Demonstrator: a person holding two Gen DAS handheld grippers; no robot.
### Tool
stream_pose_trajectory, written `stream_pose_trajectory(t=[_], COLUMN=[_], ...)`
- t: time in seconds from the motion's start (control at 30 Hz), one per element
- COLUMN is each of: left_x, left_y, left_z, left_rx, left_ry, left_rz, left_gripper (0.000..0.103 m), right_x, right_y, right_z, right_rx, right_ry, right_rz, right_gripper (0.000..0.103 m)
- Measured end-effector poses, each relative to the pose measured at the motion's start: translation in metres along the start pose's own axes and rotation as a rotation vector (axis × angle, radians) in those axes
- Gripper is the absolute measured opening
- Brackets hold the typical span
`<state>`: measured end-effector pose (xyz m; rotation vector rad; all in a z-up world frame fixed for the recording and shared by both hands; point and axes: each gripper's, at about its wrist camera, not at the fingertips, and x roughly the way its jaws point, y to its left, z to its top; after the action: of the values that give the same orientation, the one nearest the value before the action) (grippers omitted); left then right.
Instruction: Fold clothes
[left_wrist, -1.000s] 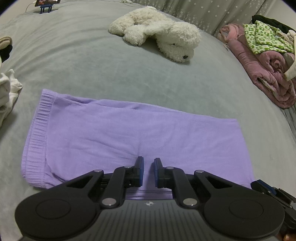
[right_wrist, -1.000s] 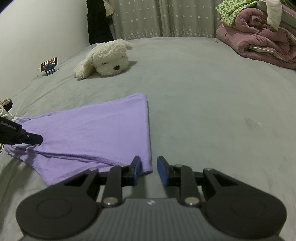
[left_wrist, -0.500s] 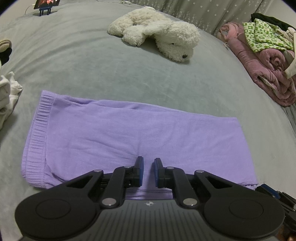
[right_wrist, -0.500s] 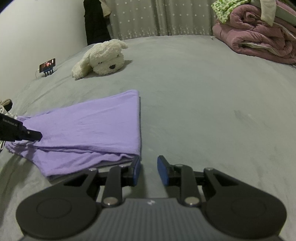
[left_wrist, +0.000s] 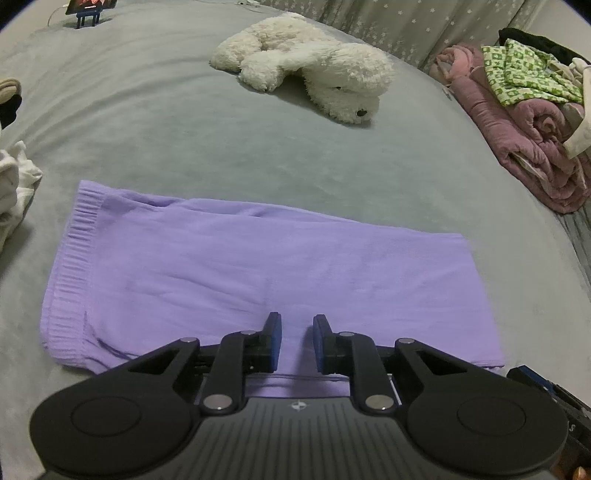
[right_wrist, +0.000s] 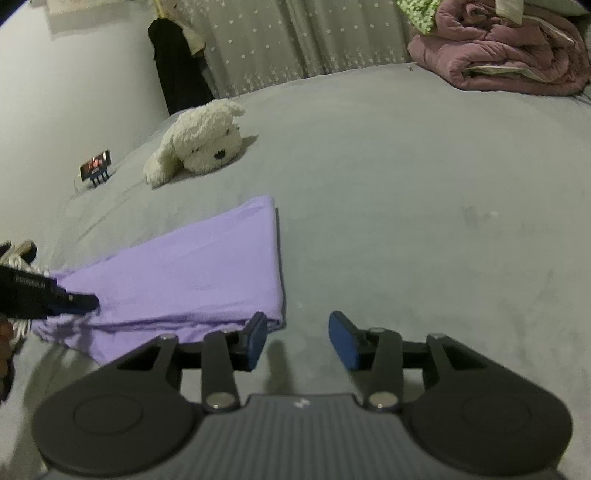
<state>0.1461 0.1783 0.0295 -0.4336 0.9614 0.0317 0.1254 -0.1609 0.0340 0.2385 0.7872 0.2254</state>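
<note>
Right gripper (right_wrist: 297, 339) slid off purple shorts (left_wrist: 258, 273) hem, jaws opening, empty; left gripper (left_wrist: 296, 341) opening over near edge, nothing pinched. Shorts flat on grey bed (right_wrist: 406, 184); fold released.

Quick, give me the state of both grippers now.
Left gripper: jaws opening, a narrow gap, nothing pinched, above the purple garment.
Right gripper: jaws opening, empty, beside the garment's corner.

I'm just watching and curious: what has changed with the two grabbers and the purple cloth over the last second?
The right gripper has slid off the corner of the purple garment toward bare bedspread; its jaws are opening with nothing between them. The left gripper kept its place over the near edge, and its jaws are opening slightly above the cloth. The garment, the plush dog and the quilt pile lie as before.
</note>
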Motion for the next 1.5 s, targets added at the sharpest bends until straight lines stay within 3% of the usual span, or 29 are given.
stream_pose_trajectory(t=[0.23, 0.57, 0.83, 1.07, 1.5], left_x=[0.001, 0.001, 0.000, -0.002, -0.003], left_y=[-0.005, -0.006, -0.008, -0.009, -0.011], left_z=[-0.002, -0.003, -0.003, -0.004, -0.004], left_rx=[0.012, 0.003, 0.010, 0.009, 0.014], left_ry=[0.003, 0.009, 0.007, 0.006, 0.007], left_rz=[-0.002, -0.012, -0.011, -0.015, -0.013], left_gripper=[0.016, 0.016, 0.017, 0.017, 0.017], right_x=[0.007, 0.029, 0.032, 0.034, 0.035], right_y=[0.000, 0.002, 0.001, -0.005, -0.003], right_z=[0.014, 0.010, 0.010, 0.010, 0.010], right_rx=[0.083, 0.104, 0.125, 0.189, 0.193], right_ry=[-0.022, 0.004, 0.010, 0.007, 0.021], right_rz=[0.048, 0.059, 0.093, 0.132, 0.138], right_gripper=[0.044, 0.047, 0.022, 0.025, 0.026])
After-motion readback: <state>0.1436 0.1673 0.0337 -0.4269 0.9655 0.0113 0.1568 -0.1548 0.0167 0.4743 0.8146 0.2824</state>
